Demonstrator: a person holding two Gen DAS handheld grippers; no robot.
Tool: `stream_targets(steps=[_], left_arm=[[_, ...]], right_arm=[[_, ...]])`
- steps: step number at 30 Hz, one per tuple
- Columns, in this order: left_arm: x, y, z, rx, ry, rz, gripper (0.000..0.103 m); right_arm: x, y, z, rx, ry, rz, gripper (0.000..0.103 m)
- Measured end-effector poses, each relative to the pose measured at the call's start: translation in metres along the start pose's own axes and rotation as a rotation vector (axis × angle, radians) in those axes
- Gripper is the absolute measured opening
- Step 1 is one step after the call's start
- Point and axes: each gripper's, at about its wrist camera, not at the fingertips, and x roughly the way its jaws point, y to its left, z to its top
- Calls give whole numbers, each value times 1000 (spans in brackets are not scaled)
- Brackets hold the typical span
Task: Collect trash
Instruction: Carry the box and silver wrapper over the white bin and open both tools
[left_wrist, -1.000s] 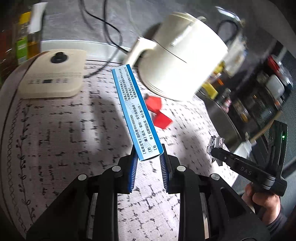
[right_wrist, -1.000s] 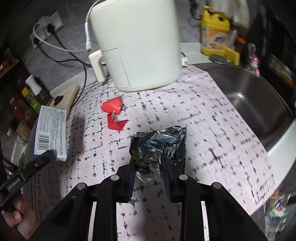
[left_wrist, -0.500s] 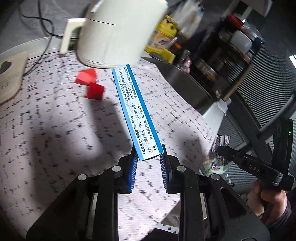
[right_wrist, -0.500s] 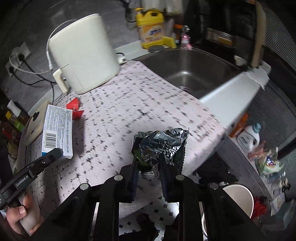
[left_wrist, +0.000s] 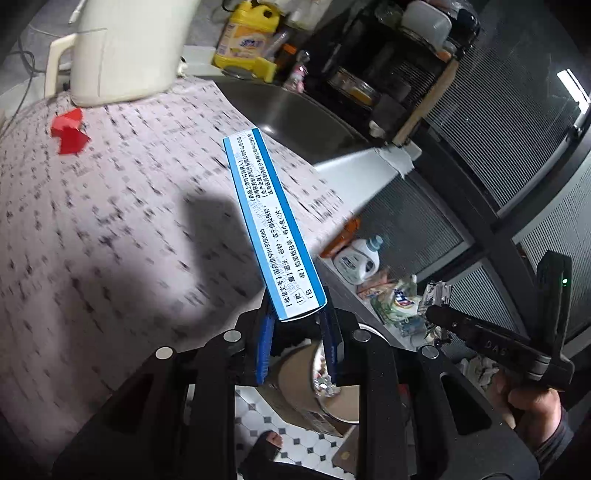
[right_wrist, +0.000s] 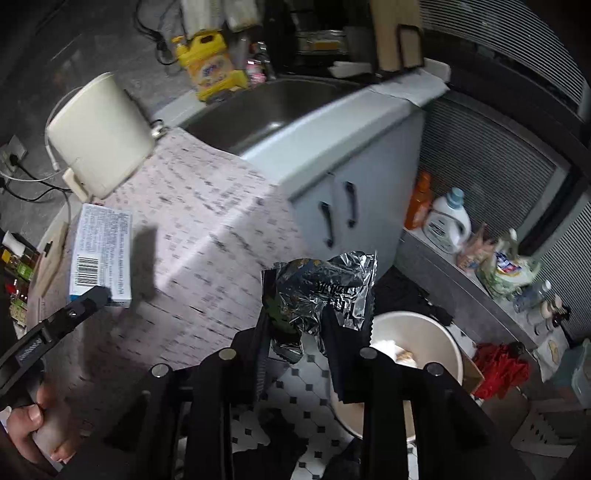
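Note:
My left gripper (left_wrist: 300, 325) is shut on a blue and white medicine box (left_wrist: 269, 225), held upright past the counter's edge; the box also shows in the right wrist view (right_wrist: 101, 254). My right gripper (right_wrist: 297, 334) is shut on a crumpled silver foil wrapper (right_wrist: 325, 288), which also shows in the left wrist view (left_wrist: 437, 293). A cream trash bin (right_wrist: 413, 332) with trash inside stands on the tiled floor just right of and below the right gripper; it lies under the left gripper (left_wrist: 332, 402).
The patterned counter mat (left_wrist: 110, 229) carries two red blocks (left_wrist: 70, 129) and a cream appliance (right_wrist: 99, 136). A steel sink (right_wrist: 266, 107) and yellow detergent bottle (right_wrist: 210, 70) are behind. Bottles and bags (right_wrist: 480, 243) line a floor ledge; a red cloth (right_wrist: 498, 365) lies right.
Both grippers have swung right, off the counter and out over the floor, with the box and the wrapper still held. The trash bin has come into view below them.

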Motion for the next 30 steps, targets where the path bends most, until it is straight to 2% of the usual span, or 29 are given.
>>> stream_targets(steps=[4,6,8,13,19,30], left_arm=[[12,-36,-26,9,24,17,23],[17,-48,-38,4,41,24,23],[22,-61,-50,5,56,34,23],[35,-87,-73,8,91,51,23],[59,-119,-88,36,145,36,23],[112,-164,-117,74,306,-35,26]], right_arm=[[4,-45,-21,3,52,-24,35],[8,-63,-31,11,82,-8,40],[11,-79,-40,11,100,-4,50],[10,-114,-51,35,108,14,59],[-5,-152,-54,63,72,4,63],[-45,-223,-77,184,21,-46,64]])
